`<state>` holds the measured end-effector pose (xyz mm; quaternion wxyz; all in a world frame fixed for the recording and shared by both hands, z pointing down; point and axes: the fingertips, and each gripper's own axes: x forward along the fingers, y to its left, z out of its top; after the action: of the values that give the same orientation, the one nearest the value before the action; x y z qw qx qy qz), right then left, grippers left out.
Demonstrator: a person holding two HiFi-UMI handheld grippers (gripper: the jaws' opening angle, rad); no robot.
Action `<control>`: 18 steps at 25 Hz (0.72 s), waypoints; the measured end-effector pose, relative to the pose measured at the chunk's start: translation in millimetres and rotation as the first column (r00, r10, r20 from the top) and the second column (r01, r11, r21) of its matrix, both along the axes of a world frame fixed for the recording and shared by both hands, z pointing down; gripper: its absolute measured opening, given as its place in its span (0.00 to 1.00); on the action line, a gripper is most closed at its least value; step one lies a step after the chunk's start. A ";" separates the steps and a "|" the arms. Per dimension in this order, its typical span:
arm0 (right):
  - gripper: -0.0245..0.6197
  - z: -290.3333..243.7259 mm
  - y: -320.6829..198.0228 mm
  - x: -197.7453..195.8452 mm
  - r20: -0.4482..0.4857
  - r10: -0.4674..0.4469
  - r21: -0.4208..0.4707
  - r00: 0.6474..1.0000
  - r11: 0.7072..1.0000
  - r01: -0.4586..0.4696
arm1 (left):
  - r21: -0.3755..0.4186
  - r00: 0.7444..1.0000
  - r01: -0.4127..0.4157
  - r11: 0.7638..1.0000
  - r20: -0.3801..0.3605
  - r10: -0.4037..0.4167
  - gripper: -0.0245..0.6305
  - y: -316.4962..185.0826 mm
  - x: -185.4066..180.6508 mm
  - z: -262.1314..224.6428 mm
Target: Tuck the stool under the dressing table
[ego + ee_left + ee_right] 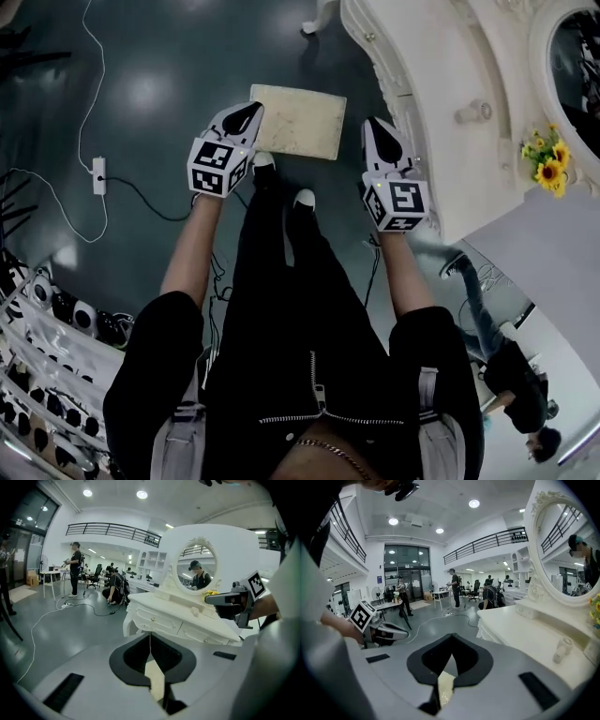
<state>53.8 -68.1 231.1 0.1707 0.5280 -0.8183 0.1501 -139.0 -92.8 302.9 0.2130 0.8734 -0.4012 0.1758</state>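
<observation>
Stool (298, 120) on floor beside dressing table (417, 103), probably not under yet. Left gripper (242, 117), right gripper (378, 136): fingers closed, empty. Press both seat edges evenly, push straight.

Stool (298, 120) legs hidden beneath its seat, seat mostly hidden behind left gripper (150, 634) and right gripper (452, 636) in their own views, dressing table (441, 141) and mirror (576, 56) cut by picture edges, distant people (75, 569) too small.
</observation>
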 end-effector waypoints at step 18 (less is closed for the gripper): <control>0.05 92.8 -43.9 -32.3 0.000 0.015 -0.153 1.000 0.988 -0.015 | -0.288 0.978 -0.014 0.957 -0.204 -0.047 0.53 -41.3 -38.6 143.0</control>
<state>21.5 -111.9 323.9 0.2090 0.5193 -0.8005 0.2140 -177.6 -134.1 445.9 0.3804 0.8432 -0.3542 0.1376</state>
